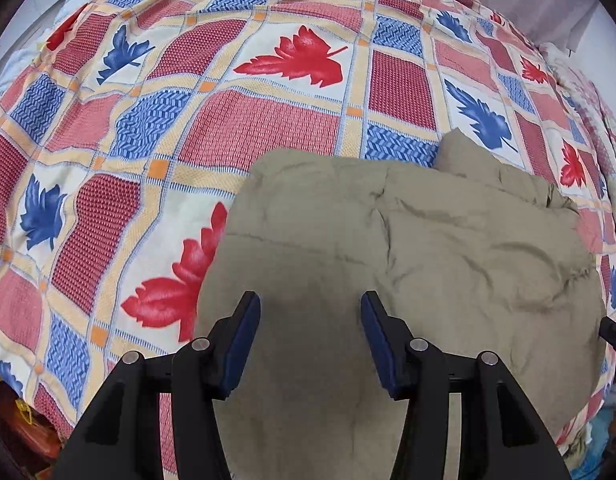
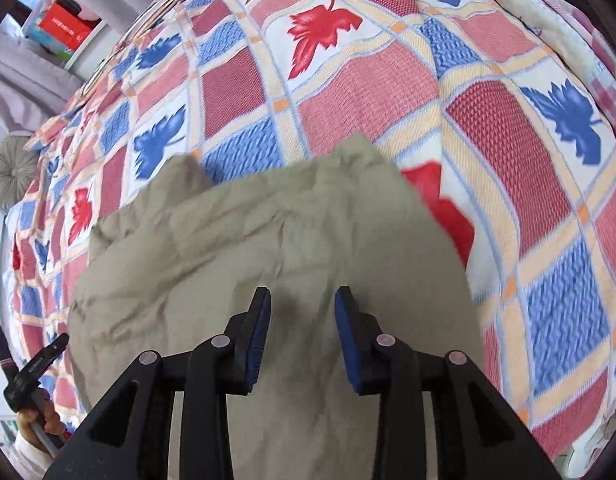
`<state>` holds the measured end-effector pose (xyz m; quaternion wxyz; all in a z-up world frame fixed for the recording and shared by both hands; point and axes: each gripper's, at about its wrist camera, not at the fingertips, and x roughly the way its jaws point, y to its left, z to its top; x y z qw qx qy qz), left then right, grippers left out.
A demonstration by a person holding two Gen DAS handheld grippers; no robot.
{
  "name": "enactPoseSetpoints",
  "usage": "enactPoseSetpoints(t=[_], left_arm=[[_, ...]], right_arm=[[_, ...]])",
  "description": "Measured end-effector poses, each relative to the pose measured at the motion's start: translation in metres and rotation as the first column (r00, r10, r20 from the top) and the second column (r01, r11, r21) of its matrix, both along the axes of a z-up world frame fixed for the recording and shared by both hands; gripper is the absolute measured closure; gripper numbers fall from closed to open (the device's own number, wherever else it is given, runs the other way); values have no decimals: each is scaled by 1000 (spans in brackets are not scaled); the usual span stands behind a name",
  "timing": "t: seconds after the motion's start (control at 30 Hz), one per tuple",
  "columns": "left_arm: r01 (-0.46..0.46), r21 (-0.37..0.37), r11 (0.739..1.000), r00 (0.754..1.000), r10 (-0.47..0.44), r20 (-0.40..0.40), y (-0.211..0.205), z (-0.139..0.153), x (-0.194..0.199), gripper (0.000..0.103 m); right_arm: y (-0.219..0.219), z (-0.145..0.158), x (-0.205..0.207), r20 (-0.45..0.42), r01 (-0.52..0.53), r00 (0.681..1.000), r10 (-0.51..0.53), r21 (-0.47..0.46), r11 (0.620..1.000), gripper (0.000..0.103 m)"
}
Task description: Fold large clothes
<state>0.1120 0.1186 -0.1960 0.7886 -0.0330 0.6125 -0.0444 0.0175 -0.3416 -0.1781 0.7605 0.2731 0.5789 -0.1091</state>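
A khaki garment (image 1: 407,248) lies folded and wrinkled on the bed near its front edge; it also shows in the right wrist view (image 2: 268,240). My left gripper (image 1: 311,300) is open and empty above the garment's near left part. My right gripper (image 2: 303,294) is open and empty above the garment's near right part. The left gripper's handle, held in a hand, shows at the left edge of the right wrist view (image 2: 32,368). A bit of the right gripper shows at the right edge of the left wrist view (image 1: 613,334).
The bed is covered by a patchwork bedspread (image 1: 228,120) with red and blue leaf prints. A round grey cushion (image 2: 12,172) lies at the bed's far end. A shelf with a red box (image 2: 64,28) stands beyond the bed.
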Motion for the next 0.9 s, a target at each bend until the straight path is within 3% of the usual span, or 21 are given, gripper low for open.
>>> enactPoseSetpoints(t=[0.33,0.4,0.43,0.77,0.83,0.9], left_arm=[[54,-48,997,994,-58,-92,-8,2,-49,48],[69,-46,997,993,-73,-94,-10,2,-53,24],[69,-44,997,993,-73,-89,-10,3,-54,0],[83,-25,996,995,-85,-59,1,3,-56,0],[87,-28,996,994,-89,-60,2,2,-54,0],[87,-29,996,994,-89,-62,5,0,-53,0]], right_arm=[[68,8,-42,-45,-46,998,49,54,997,61],[81,8,-44,-47,-61,997,64,59,996,60],[86,8,-43,-47,-66,997,69,61,996,60],[122,5,-35,-67,-115,991,119,65,991,59],[127,5,-31,-67,-125,989,129,67,990,56],[132,5,-28,-60,-129,989,134,83,988,45]])
